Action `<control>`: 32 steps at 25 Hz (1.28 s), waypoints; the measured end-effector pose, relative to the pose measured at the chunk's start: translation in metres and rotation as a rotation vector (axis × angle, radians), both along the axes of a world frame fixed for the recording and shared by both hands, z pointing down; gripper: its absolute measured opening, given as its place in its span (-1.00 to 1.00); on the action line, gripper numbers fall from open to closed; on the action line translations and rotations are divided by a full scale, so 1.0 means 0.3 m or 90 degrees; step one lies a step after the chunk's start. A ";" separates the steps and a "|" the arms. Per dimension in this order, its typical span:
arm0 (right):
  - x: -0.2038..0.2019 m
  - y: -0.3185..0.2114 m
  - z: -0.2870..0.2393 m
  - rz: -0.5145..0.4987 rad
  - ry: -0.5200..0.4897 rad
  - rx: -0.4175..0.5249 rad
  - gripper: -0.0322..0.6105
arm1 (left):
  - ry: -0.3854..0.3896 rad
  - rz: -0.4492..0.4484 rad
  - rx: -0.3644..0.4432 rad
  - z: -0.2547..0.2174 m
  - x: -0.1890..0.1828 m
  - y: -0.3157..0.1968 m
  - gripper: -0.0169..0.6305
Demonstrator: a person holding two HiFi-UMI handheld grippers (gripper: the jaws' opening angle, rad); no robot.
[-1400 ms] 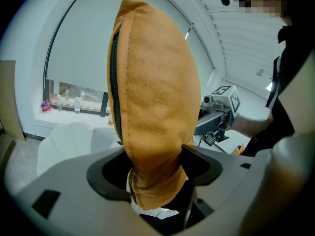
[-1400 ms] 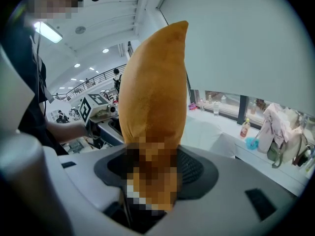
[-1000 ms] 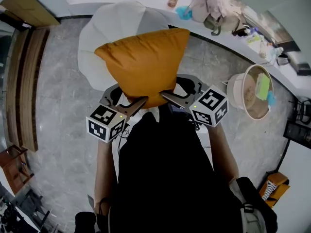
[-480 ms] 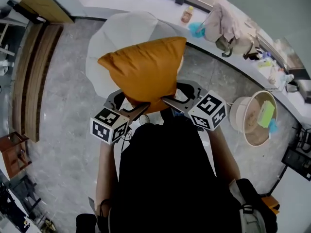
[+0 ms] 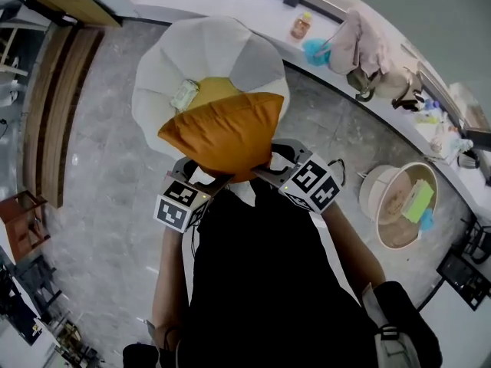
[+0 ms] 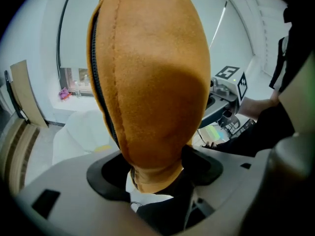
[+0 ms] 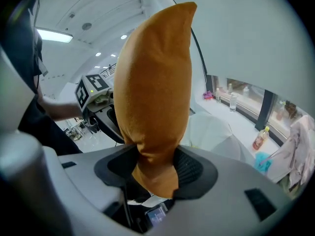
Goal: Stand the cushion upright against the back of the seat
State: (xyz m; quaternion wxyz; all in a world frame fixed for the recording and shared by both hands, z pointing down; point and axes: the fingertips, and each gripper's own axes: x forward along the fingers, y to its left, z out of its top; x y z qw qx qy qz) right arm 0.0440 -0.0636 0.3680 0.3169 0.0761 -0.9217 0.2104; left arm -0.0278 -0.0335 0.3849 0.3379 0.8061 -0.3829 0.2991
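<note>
Pointing downward, left claw point(image 6: 153, 168) and right claw point(image 7: 156, 168) clamp the cushion point(image 5: 226, 133).

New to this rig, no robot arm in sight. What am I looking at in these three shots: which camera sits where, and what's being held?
There is no robot here. A person holds a two-jaw tool in each hand, and each tool carries a cube with square markers. The head view comes from a camera on the person's head that looks steeply down. The other two cameras ride on the tools and look along their jaws. The left hand-held gripper and the right hand-held gripper each clamp a lower corner of one orange cushion. It hangs in the air over a white chair that stands on a grey floor. Behind the chair runs a cluttered counter, and a basin stands to the right.
</note>
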 end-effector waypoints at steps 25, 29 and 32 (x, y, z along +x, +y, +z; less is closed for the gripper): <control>-0.270 -0.305 0.803 -0.098 0.159 -0.111 -0.22 | -0.011 -0.001 -0.148 0.797 -0.273 -0.281 0.06; -0.338 -0.406 0.980 -0.095 0.163 -0.094 -0.23 | -0.025 -0.008 -0.142 0.977 -0.339 -0.382 0.07; -0.381 -0.475 1.112 -0.087 0.172 -0.081 -0.23 | -0.042 -0.007 -0.136 1.112 -0.387 -0.456 0.08</control>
